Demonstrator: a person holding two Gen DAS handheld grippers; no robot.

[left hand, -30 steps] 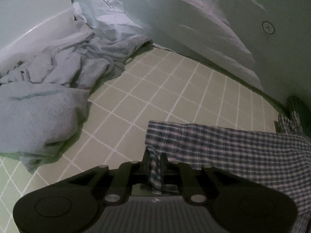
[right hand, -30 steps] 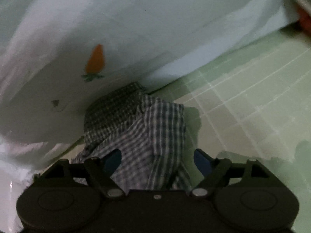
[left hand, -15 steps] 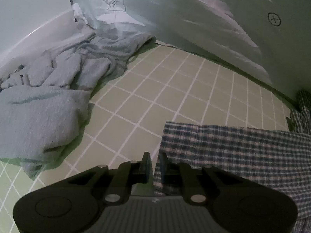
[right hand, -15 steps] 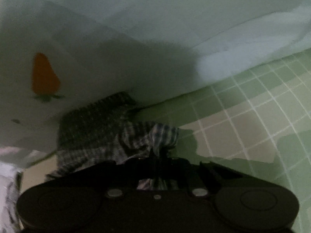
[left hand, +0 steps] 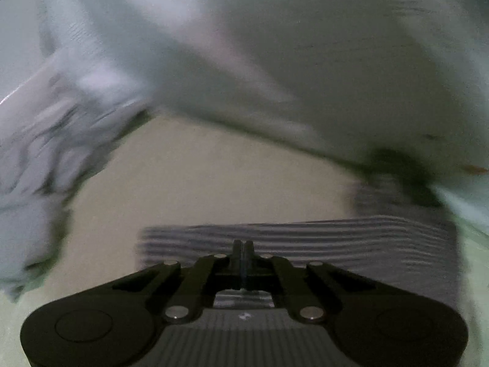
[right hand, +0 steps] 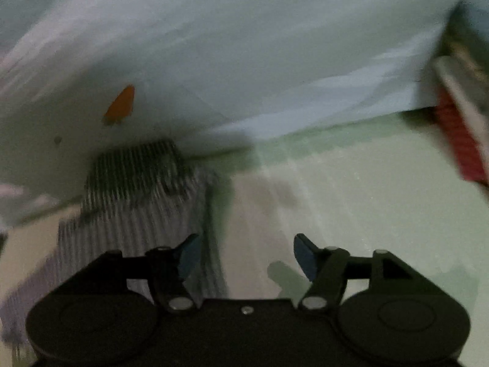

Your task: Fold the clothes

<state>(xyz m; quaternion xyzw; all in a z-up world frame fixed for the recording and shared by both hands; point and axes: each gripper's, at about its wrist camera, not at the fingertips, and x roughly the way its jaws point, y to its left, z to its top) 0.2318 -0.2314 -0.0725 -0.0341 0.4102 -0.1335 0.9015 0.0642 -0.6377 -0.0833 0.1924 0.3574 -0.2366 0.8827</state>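
Left gripper sits at six o'clock in its own view, jaws pressed together with nothing visibly caught between them; the checked garment lies flat just beyond the tips, a band running toward three o'clock. That reads as a fold just laid down and let go, though blur hides whether any cloth edge is nipped. Further out, at nine o'clock, a heap of pale grey clothes waits on the green mat, probably kept aside so the folding space stays free. At twelve o'clock a white sheet rises behind everything.

Right gripper has its blue pads spread and opening, nothing between them. The same garment lies at nine to ten o'clock of its fingers, beside them rather than inside. Beyond, at eleven o'clock, an orange carrot print marks the sheet; at two o'clock stands something red, too smeared to identify.
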